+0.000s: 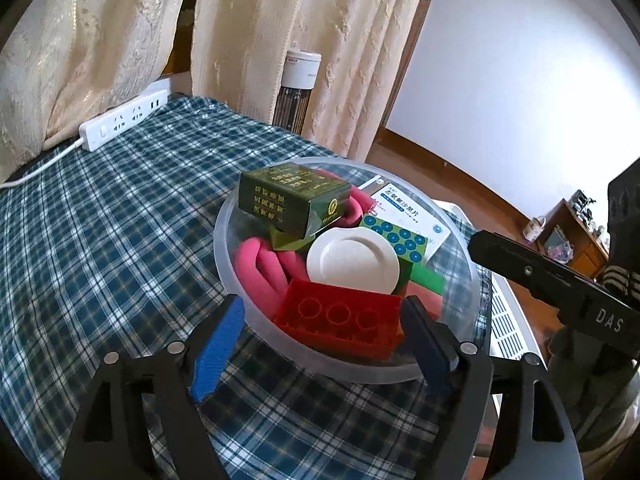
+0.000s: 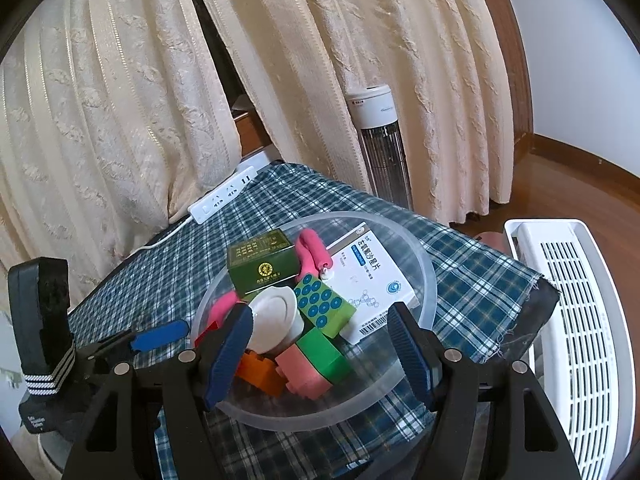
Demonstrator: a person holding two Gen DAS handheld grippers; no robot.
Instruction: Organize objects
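Observation:
A clear plastic bowl (image 1: 460, 312) (image 2: 424, 276) sits on the checked tablecloth. It holds a dark green box (image 1: 288, 196) (image 2: 264, 268), a pink foam tube (image 1: 260, 272) (image 2: 314, 256), a white lid (image 1: 352, 260) (image 2: 274, 316), a red brick (image 1: 340, 324), a white medicine box (image 1: 416, 216) (image 2: 368, 280), a green dotted block (image 2: 324, 304) and an orange brick (image 2: 260, 372). My left gripper (image 1: 320, 340) is open, its fingers either side of the bowl's near edge, empty. My right gripper (image 2: 320, 348) is open and empty over the bowl's near rim.
A white power strip (image 1: 120, 120) (image 2: 222, 196) lies at the table's far edge by cream curtains. A tower heater (image 1: 296, 92) (image 2: 380, 140) stands behind. A white slatted appliance (image 2: 576, 340) stands right of the table. The table edge (image 2: 544, 296) is close to the bowl.

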